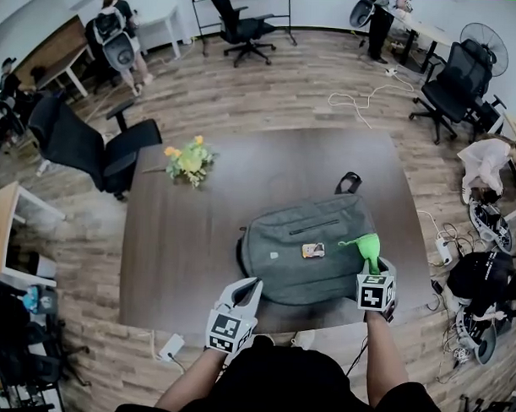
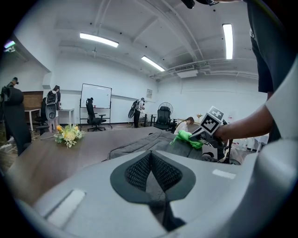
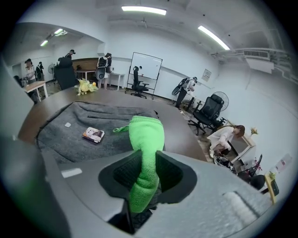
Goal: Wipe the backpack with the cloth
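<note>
A grey backpack [image 1: 311,249] lies flat on the dark brown table [image 1: 181,240], with a small printed card [image 1: 313,250] on top of it. My right gripper [image 1: 373,262] is shut on a bright green cloth [image 1: 368,245] and hovers over the pack's right near corner. In the right gripper view the cloth [image 3: 145,139] sticks up from between the jaws, with the backpack [image 3: 79,128] to the left beyond it. My left gripper [image 1: 253,287] is at the pack's near-left corner, its jaws together with nothing between them. The left gripper view shows the backpack [image 2: 139,142] just ahead.
A bunch of yellow flowers [image 1: 189,162] lies on the table's far left. A black office chair [image 1: 82,148] stands off the left edge. A power strip [image 1: 170,347] hangs at the near edge. Cables and people are around the floor at the right.
</note>
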`<state>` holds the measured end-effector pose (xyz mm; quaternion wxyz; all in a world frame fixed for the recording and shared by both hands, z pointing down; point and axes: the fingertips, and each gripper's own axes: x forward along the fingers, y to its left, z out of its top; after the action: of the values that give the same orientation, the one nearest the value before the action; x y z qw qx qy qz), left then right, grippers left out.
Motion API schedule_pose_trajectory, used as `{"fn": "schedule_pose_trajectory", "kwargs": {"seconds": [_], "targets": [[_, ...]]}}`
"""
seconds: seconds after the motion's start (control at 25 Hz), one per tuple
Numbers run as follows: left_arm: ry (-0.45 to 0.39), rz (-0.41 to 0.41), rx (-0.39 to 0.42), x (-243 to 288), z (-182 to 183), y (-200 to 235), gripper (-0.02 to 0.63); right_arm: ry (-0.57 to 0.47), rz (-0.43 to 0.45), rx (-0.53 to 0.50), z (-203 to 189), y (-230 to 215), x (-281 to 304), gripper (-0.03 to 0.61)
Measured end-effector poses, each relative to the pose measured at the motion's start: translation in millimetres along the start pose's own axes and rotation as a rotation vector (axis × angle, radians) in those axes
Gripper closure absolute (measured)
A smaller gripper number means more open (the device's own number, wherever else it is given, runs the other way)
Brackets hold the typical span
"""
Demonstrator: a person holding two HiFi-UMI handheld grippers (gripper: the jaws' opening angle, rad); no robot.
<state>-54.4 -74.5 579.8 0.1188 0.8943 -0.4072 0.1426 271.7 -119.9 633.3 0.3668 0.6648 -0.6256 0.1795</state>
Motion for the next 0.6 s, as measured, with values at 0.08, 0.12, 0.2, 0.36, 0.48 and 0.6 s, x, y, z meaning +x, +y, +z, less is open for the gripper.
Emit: {"fn": "schedule_pose_trajectory", "kwargs": {"seconds": [0.08,0.12,0.2,0.36,0.48,0.6], "targets": [[-0.002,0.003,0.003,-2,0,-1,0.595,-0.044,0.013,0.008,9,2,-4,0.482],[0.001,0.003,0.004,-3,0,-1,0.595,-0.065,0.019,0.011,15,4,-8,0.482],[-0.007,0.009,0.008,-5,1,0,0.595,-0.107,0.033,0.022,27,10,-17,0.482],[-0.001,0.022,0.002,-7,2,4,0.595,-0.265,0.095,0.048,59,25,-37,0.482],[-0.033,0.037,0.012,-2,11,13,0.595,-0.404,0.164,0.077,89,40,-54,0.482],[-0.077,0.048,-0.004,-1,26,22,0.595,-0.528,0.216,0.077,113,52,-79,0.482]]}}
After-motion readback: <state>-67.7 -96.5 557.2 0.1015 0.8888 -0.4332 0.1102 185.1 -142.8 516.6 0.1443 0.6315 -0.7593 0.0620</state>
